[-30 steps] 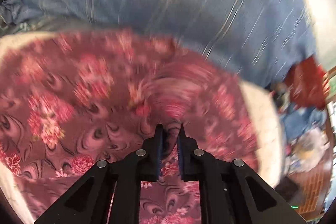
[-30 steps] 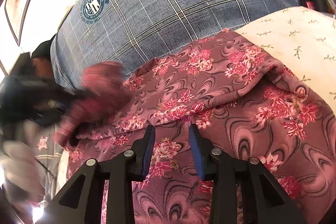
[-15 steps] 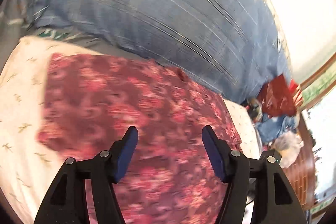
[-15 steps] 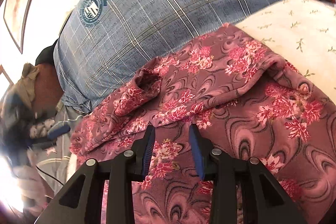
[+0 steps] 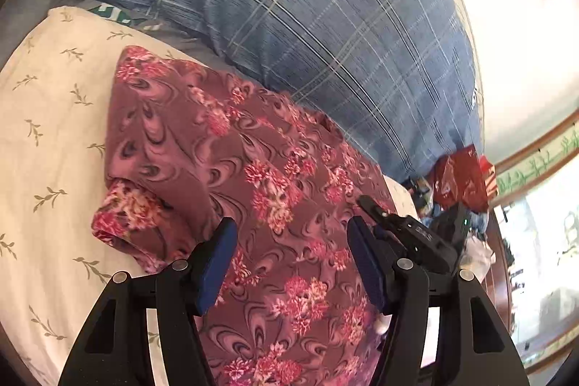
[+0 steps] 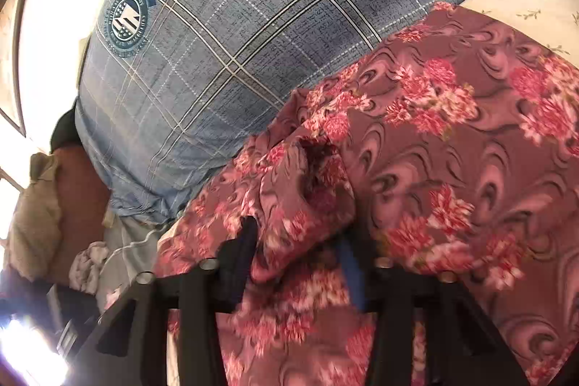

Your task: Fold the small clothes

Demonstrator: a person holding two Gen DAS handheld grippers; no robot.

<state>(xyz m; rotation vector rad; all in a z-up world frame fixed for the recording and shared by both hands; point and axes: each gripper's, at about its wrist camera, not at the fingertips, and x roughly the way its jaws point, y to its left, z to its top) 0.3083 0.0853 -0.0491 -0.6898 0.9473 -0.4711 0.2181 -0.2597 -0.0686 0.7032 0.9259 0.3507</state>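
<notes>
Left gripper [image 5: 291,263] released, right gripper [image 6: 298,255] closing on floral garment [image 6: 452,140]

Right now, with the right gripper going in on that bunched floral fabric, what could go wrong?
1. The right gripper is closing on a thick bunch of the floral garment; it may catch several layers and drag the fold apart.
2. The left gripper hangs open, pinning nothing, so the cloth could slide across the cream sheet.
3. The garment's far edge lies against the blue plaid pillow; a pull might snag there.
</notes>
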